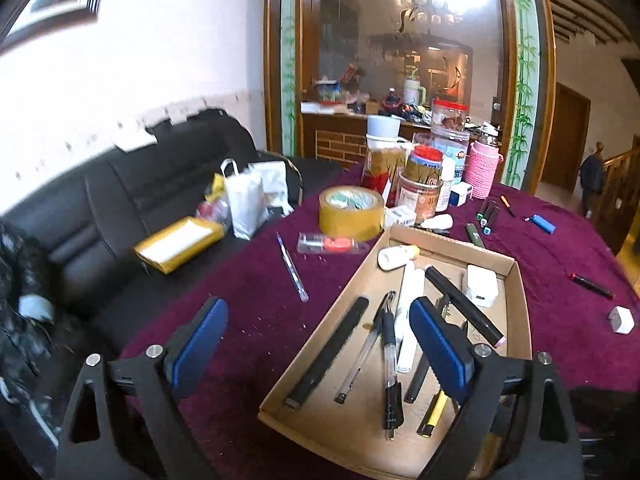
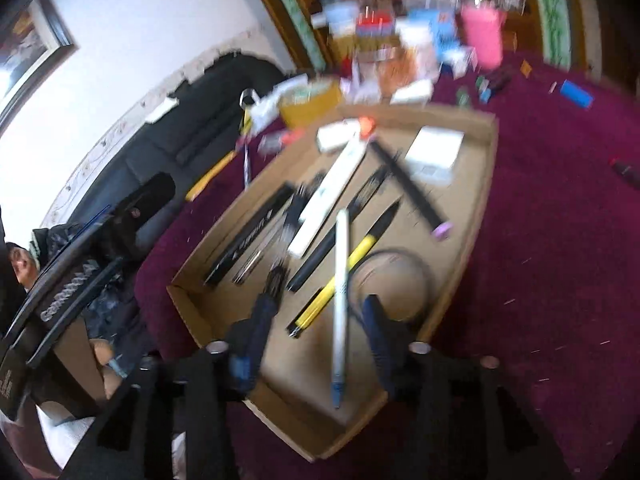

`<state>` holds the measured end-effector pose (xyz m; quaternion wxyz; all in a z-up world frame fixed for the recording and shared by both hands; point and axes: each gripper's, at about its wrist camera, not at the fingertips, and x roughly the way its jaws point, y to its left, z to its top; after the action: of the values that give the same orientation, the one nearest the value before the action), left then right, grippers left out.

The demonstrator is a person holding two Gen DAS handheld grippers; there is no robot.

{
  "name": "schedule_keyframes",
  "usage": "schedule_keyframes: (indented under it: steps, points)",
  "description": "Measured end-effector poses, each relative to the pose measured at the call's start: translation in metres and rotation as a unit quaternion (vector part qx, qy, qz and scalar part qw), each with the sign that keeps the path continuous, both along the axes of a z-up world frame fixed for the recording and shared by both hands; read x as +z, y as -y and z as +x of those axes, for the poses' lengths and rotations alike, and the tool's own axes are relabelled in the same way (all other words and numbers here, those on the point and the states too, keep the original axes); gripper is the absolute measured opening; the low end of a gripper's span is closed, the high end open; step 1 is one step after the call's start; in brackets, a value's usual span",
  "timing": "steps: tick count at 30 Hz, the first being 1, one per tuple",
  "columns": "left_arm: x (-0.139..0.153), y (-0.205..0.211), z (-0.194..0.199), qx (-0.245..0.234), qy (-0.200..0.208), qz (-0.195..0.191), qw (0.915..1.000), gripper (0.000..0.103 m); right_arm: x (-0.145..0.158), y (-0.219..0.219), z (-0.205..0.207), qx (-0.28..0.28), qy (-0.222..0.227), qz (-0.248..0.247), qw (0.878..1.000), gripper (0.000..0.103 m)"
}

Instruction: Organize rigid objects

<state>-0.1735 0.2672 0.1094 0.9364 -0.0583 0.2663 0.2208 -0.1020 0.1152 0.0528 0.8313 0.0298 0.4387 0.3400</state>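
Note:
A shallow cardboard tray on the purple tablecloth holds several pens, markers, a white charger and a small white bottle. My left gripper is open and empty above the tray's near left edge. In the blurred right wrist view the same tray lies below my right gripper, which is open. A white pen with a blue tip lies between its fingers, over the other pens; I cannot tell if it is resting or falling.
On the cloth beyond the tray lie a clear pen, a tape roll, a packaged orange item, jars, a pink bottle, a blue lighter, a red-black pen and a white eraser. A black sofa stands left.

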Motion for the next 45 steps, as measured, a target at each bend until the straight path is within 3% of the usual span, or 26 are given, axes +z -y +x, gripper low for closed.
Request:
schedule_keyframes:
  steps: [4, 6, 19, 28, 30, 34, 36, 37, 41, 45]
  points:
    - [0.006, 0.021, 0.000, -0.012, -0.003, 0.024, 0.9996, 0.096, 0.016, 0.019, -0.016, -0.020, 0.063, -0.005, 0.998, 0.074]
    - [0.006, 0.031, 0.001, -0.020, -0.010, 0.031, 0.9993, 0.096, 0.018, 0.026, -0.020, -0.027, 0.072, -0.005, 0.997, 0.076]
    - [0.015, 0.078, 0.001, -0.049, -0.026, 0.060, 0.9967, 0.096, 0.014, 0.078, -0.021, -0.066, 0.057, 0.026, 0.996, 0.076]
    - [0.012, 0.088, 0.001, -0.055, -0.030, 0.055, 0.9965, 0.096, 0.010, 0.090, -0.023, -0.071, 0.055, 0.034, 0.995, 0.080]
    - [0.019, 0.089, -0.007, -0.042, -0.004, 0.063, 0.9972, 0.096, 0.010, 0.091, -0.023, -0.072, 0.058, 0.033, 0.995, 0.080]
    - [0.048, 0.095, -0.050, -0.005, 0.118, 0.082, 0.9895, 0.103, 0.013, 0.089, -0.030, -0.072, 0.090, 0.021, 0.993, 0.080]
    - [0.053, 0.094, -0.068, -0.008, 0.162, 0.066, 0.9845, 0.103, 0.012, 0.085, -0.031, -0.073, 0.101, 0.013, 0.992, 0.080]
    - [0.053, 0.092, -0.070, -0.007, 0.161, 0.053, 0.9855, 0.103, 0.010, 0.083, -0.031, -0.071, 0.102, 0.010, 0.992, 0.080]
    - [0.038, 0.074, -0.051, -0.054, 0.080, -0.021, 0.9951, 0.103, 0.007, 0.075, -0.033, -0.064, 0.103, 0.000, 0.993, 0.080]
    - [0.025, 0.058, -0.046, -0.022, 0.060, -0.043, 0.9971, 0.103, 0.010, 0.067, -0.044, -0.059, 0.131, -0.024, 0.989, 0.081]
